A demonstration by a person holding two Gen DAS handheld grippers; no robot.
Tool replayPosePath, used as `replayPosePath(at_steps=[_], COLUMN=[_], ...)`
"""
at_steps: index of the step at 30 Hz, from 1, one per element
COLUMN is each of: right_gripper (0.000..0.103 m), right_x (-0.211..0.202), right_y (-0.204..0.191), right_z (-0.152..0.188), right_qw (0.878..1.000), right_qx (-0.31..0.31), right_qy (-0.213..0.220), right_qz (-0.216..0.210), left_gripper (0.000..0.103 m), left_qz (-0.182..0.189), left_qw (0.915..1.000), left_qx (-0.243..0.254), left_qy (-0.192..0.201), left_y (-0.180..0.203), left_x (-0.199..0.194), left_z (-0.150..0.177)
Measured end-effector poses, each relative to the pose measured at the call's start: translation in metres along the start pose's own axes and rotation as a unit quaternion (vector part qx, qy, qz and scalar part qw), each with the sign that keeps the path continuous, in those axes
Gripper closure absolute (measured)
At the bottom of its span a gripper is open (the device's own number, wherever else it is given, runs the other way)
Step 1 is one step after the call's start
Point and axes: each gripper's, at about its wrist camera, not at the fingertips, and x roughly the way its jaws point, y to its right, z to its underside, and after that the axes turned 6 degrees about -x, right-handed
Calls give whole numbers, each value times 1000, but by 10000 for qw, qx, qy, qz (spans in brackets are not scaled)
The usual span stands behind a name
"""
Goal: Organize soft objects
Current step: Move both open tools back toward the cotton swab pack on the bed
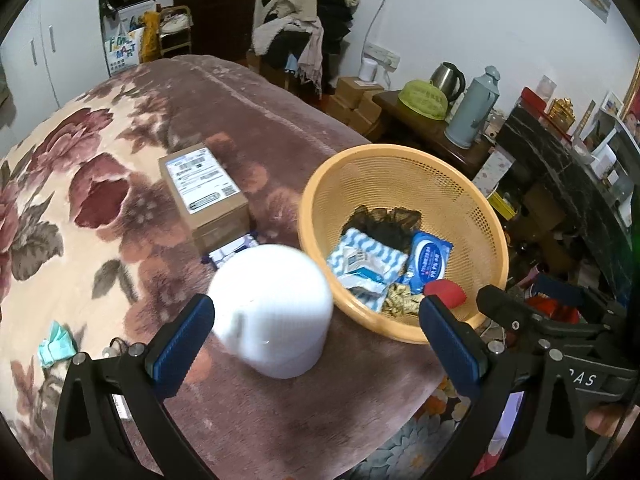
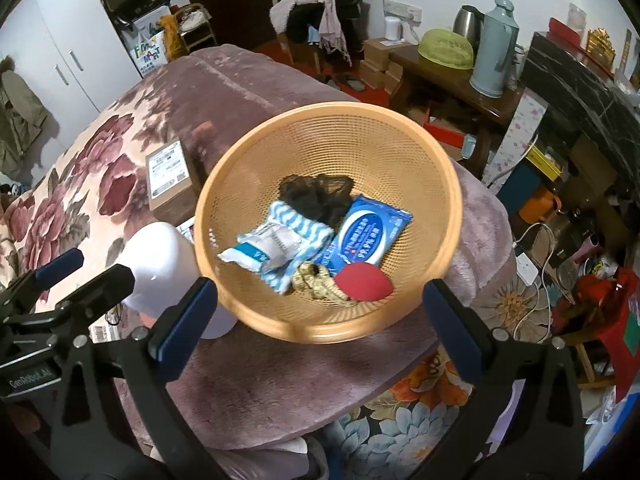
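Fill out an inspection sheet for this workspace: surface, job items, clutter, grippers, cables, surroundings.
Surface: mauve plush blanket with cream floral print, draped over a bed or table.
Job's things: round orange perforated plastic basket holds a black mesh pouch, blue-white striped cloth, blue wipes packet, red round pad and a beige patterned piece. White knitted hat sits outside, beside the basket.
Clutter: brown cardboard box with shipping label; crumpled teal face mask.
Grippers: left gripper open, framing the hat; right gripper open before the basket.
Cables: white cords and a power strip on the floor.
Surroundings: clothes pile, kettle, thermos.
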Motion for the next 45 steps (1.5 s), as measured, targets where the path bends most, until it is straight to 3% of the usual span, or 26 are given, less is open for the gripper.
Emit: replayPosePath(at_steps=[14, 45], right_gripper=[0, 0], right_x=[1, -8], right_y=[-49, -121], right_z=[2, 5], right_qw=[9992, 9950], right_qx=[-390, -986], right_qy=[-61, 3], right_qz=[-79, -151], left_gripper=[1, 1], left_qz=[-127, -297], left_qw=[9990, 9948], left_qx=[-424, -952], left_qy=[58, 206], left_y=[-58, -137], left_x=[-16, -48], left_z=[11, 35])
